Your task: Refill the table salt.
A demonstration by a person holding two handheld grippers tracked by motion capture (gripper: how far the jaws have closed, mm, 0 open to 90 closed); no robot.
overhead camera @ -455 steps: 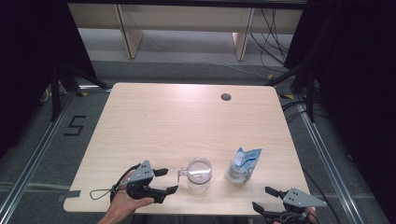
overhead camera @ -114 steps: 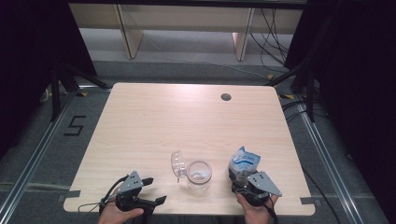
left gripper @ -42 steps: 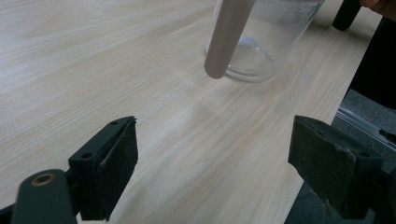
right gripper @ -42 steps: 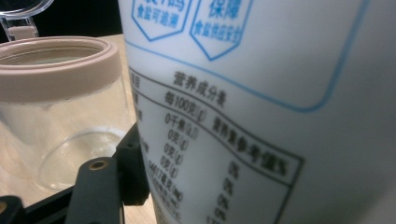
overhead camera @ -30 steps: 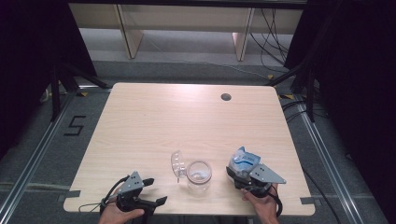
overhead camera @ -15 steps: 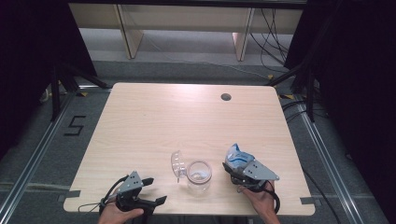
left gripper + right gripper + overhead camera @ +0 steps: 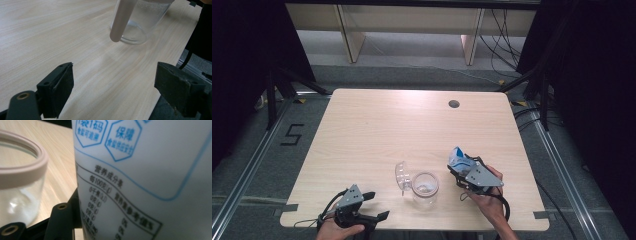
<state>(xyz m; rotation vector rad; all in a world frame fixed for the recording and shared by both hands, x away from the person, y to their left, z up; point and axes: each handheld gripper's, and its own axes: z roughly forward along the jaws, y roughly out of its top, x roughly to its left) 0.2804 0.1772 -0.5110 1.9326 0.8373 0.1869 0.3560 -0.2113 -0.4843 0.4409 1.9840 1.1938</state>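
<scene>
A clear glass jar [image 7: 425, 186] stands open near the table's front edge, and its hinged lid [image 7: 401, 176] hangs to its left. My right gripper [image 7: 460, 170] is shut on a white and blue printed bag [image 7: 458, 157], which is held tilted just right of the jar. In the right gripper view the bag [image 7: 150, 170] is close up, with the jar's rim [image 7: 22, 170] to its left and one black finger [image 7: 62, 220] under the bag. My left gripper [image 7: 376, 205] rests open at the front left. In its own view the left gripper [image 7: 117, 95] has nothing between its jaws, and the jar [image 7: 140, 22] stands ahead.
The wooden table [image 7: 412, 120] has a round cable hole [image 7: 454, 104] at the back right. Shelving legs and cables stand on the floor behind it. The left gripper sits right at the table's front edge.
My right gripper has carried the bag up and to the left, closer to the jar. The left gripper, the jar and its lid have not moved.
</scene>
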